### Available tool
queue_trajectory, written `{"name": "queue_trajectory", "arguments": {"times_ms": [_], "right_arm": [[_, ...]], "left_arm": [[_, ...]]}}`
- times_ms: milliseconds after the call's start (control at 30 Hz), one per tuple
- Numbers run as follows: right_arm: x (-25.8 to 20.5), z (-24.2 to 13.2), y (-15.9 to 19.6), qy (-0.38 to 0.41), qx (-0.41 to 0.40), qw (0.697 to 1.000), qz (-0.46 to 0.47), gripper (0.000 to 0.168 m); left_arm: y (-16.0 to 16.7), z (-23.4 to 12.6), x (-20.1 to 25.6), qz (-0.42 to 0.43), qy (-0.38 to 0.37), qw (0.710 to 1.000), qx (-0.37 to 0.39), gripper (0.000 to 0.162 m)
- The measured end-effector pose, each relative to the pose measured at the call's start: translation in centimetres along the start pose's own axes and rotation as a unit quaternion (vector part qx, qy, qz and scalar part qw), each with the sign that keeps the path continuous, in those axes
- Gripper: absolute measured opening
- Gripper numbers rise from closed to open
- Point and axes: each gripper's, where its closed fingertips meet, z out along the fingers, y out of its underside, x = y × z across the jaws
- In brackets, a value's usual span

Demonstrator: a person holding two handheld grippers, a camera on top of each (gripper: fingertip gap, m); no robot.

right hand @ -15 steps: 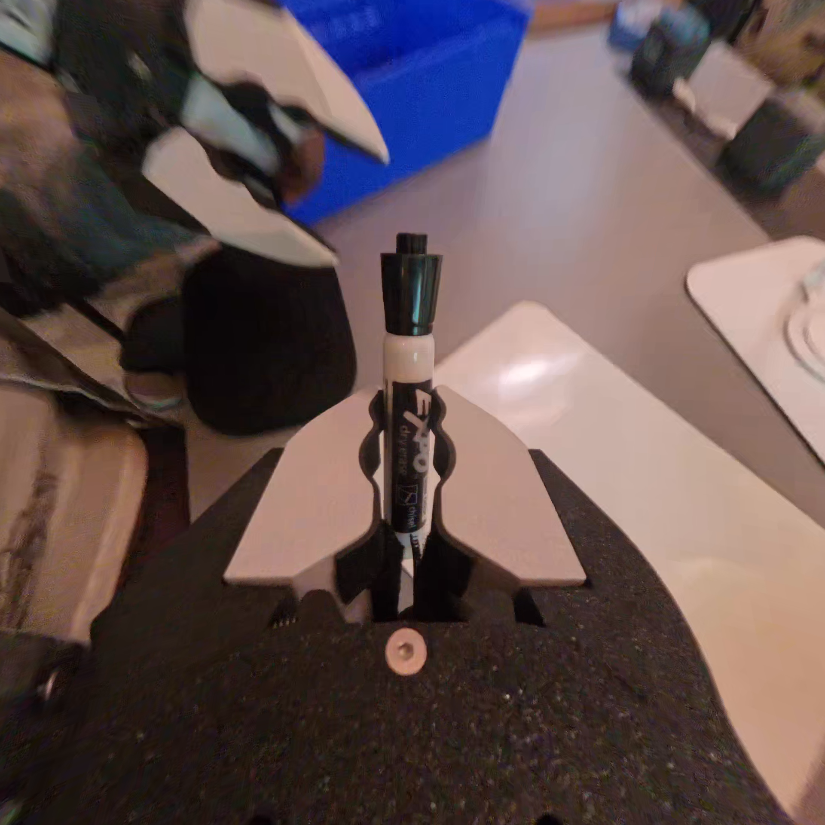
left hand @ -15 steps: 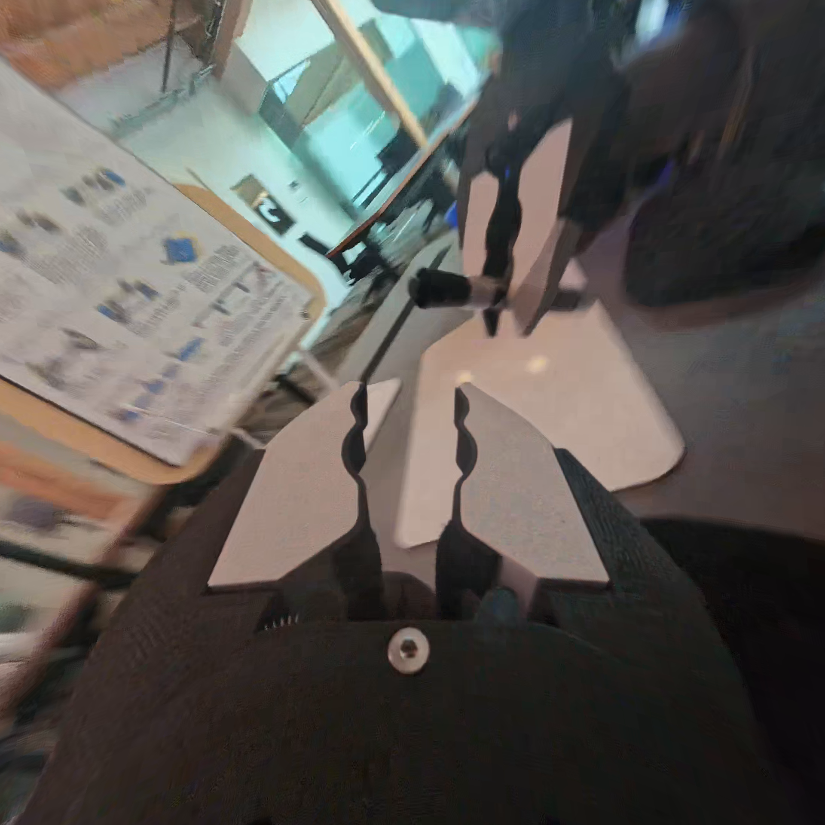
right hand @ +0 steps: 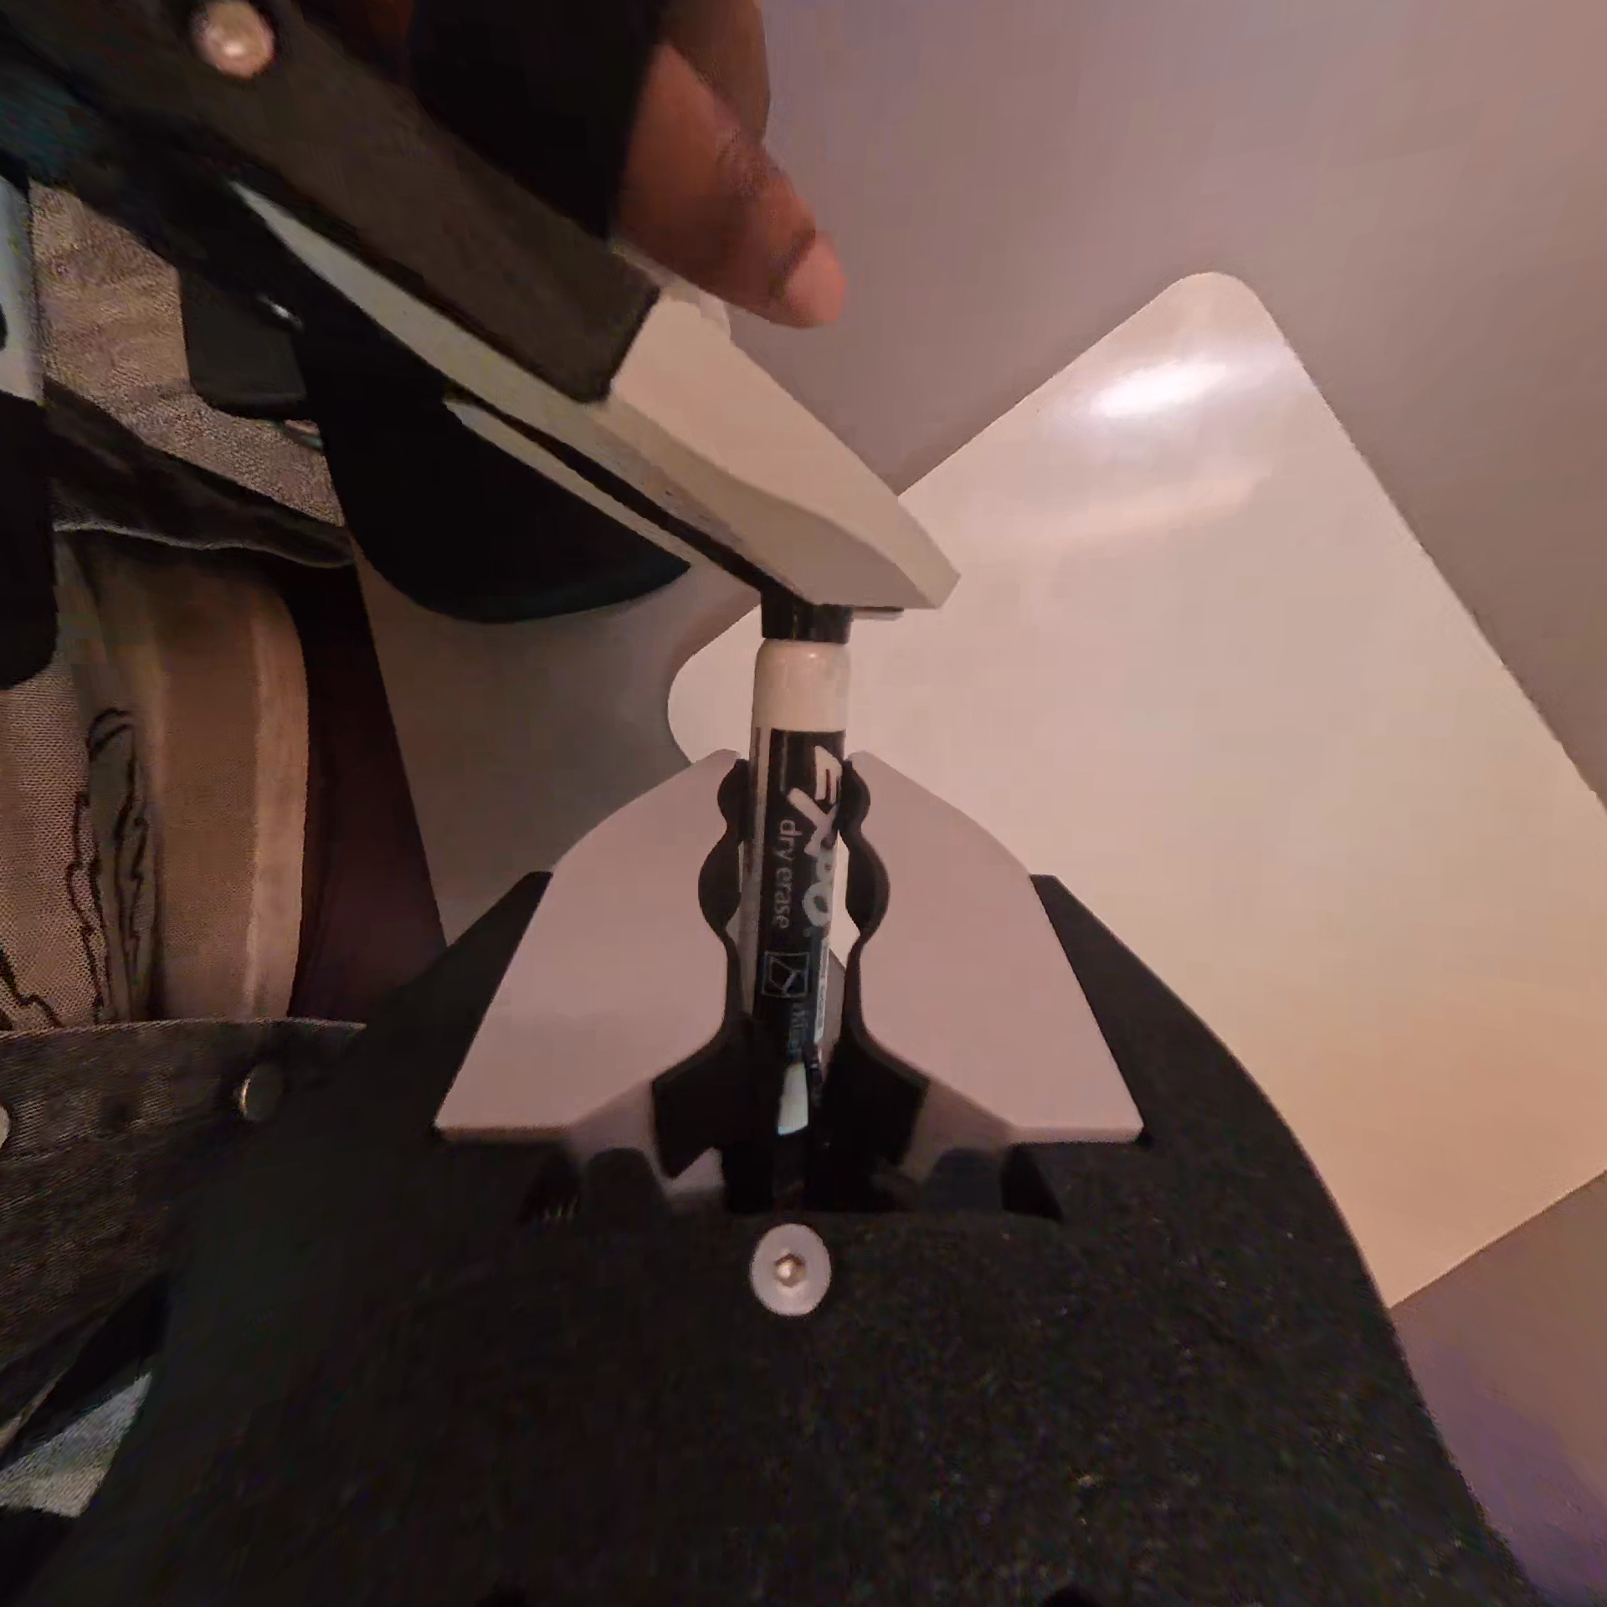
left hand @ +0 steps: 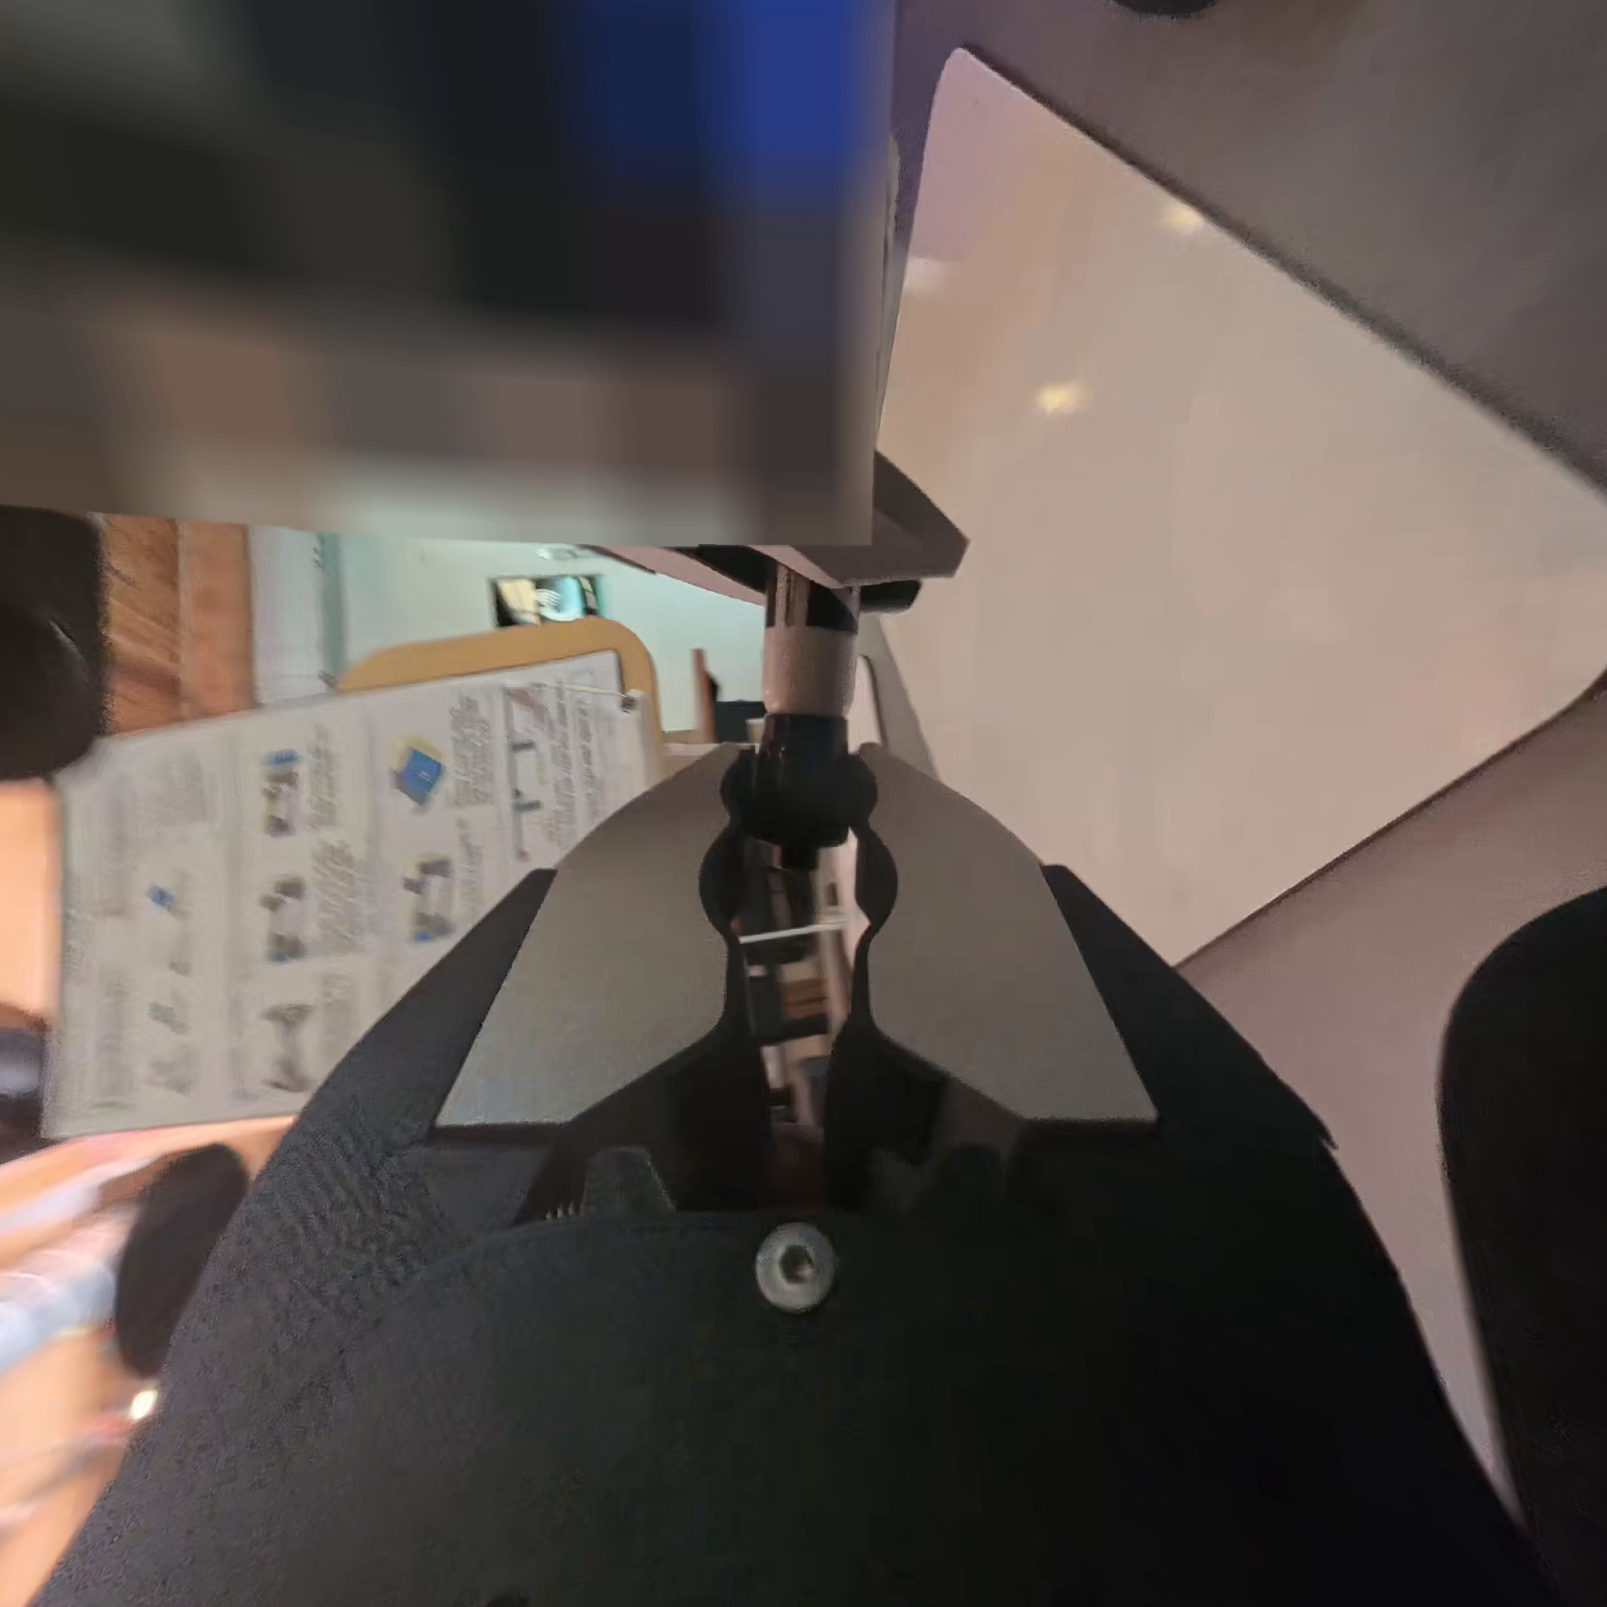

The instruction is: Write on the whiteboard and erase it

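A black-and-white dry-erase marker (right hand: 796, 870) stands upright in my right gripper (right hand: 796, 765), which is shut on its barrel. Its black cap (right hand: 804, 622) points away from the camera and sits between the fingers of my left gripper (right hand: 835, 591), which reaches in from the upper left. In the left wrist view my left gripper (left hand: 796, 770) is shut on the cap (left hand: 796, 800), with the white barrel (left hand: 809, 674) beyond it. The blank whiteboard (right hand: 1217, 696) lies flat on the table behind the marker; it also shows in the left wrist view (left hand: 1217, 522).
The grey table (right hand: 1130, 174) runs around the whiteboard. A person's finger (right hand: 748, 217) rests on the left gripper. Patterned clothing (right hand: 104, 783) fills the left side. A printed poster on a board (left hand: 348, 896) stands off to the left. A dark object (left hand: 1548, 1174) lies at the right.
My left gripper was open and apart from the marker. It has moved onto the marker's cap end and closed on the cap. My right gripper still holds the barrel.
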Motion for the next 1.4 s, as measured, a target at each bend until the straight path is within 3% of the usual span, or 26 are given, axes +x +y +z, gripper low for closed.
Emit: {"name": "queue_trajectory", "arguments": {"times_ms": [67, 133, 200, 267, 300, 367, 533, 600, 633, 1067, 1100, 1200, 1233, 1300, 1333, 1367, 1400], "right_arm": [[0.0, -1.8, -1.7, 0.009, 0.085, 0.996, -0.030, 0.025], [-0.6, -5.1, -4.3, 0.020, 0.238, 0.968, -0.078, 0.056], [-1.4, -9.8, -6.4, 0.037, 0.442, 0.889, -0.113, 0.075], [-2.7, -13.4, -6.8, 0.028, 0.608, 0.784, -0.123, 0.077], [-3.0, -13.4, -6.6, 0.014, 0.637, 0.762, -0.118, 0.075], [-3.4, -10.8, -6.5, -0.010, 0.616, 0.779, -0.115, 0.077], [-4.9, -7.9, -7.4, -0.014, 0.566, 0.807, -0.170, 0.052], [-5.2, -6.9, -7.1, -0.034, 0.525, 0.832, -0.175, 0.022], [-5.0, -6.7, -7.0, -0.025, 0.516, 0.838, -0.176, 0.019], [-4.3, -5.9, -5.9, 0.054, 0.504, 0.849, -0.147, 0.018], [-4.9, -6.2, -5.8, 0.062, 0.504, 0.847, -0.156, 0.018], [-6.2, -8.1, -6.0, 0.096, 0.522, 0.831, -0.168, 0.019], [-5.6, -8.8, -6.1, 0.119, 0.525, 0.829, -0.152, 0.018], [-4.0, -10.5, -6.3, 0.133, 0.563, 0.811, -0.080, 0.018], [-3.5, -11.3, -6.4, 0.125, 0.585, 0.800, -0.046, 0.018], [-3.0, -12.0, -6.4, 0.122, 0.602, 0.789, -0.019, 0.018], [-3.0, -13.8, -5.8, 0.122, 0.639, 0.759, -0.011, 0.018]], "left_arm": [[0.2, -0.3, -0.2, -0.124, 0.016, 0.992, 0.022, 0.020], [0.5, -0.9, -0.8, -0.268, 0.030, 0.961, 0.064, 0.020], [-0.5, -1.8, -1.6, -0.415, 0.057, 0.896, 0.147, 0.020], [-2.4, -2.9, -2.5, -0.518, 0.102, 0.814, 0.241, 0.020], [-3.3, -3.4, -2.9, -0.540, 0.118, 0.785, 0.280, 0.020], [-4.6, -3.8, -3.1, -0.554, 0.142, 0.757, 0.316, 0.020], [-6.1, -3.4, -1.2, -0.504, 0.204, 0.789, 0.288, 0.020], [-5.6, -3.3, -1.2, -0.503, 0.206, 0.793, 0.275, 0.020], [-5.4, -3.4, -1.2, -0.503, 0.211, 0.792, 0.275, 0.020], [-5.3, -2.5, 0.1, -0.459, 0.232, 0.829, 0.222, 0.021], [-5.7, -2.9, 0.0, -0.456, 0.248, 0.823, 0.231, 0.021], [-7.0, -4.4, -1.6, -0.500, 0.294, 0.763, 0.285, 0.021], [-6.7, -3.8, -2.3, -0.481, 0.241, 0.798, 0.270, 0.021], [-5.2, -2.2, -4.6, -0.338, 0.036, 0.922, 0.183, 0.020], [-4.7, -2.1, -5.8, -0.270, -0.055, 0.949, 0.156, 0.020], [-4.3, -1.7, -5.8, -0.270, -0.076, 0.948, 0.148, 0.019], [-1.5, -0.3, -4.0, -0.323, -0.022, 0.942, 0.087, 0.020]]}}
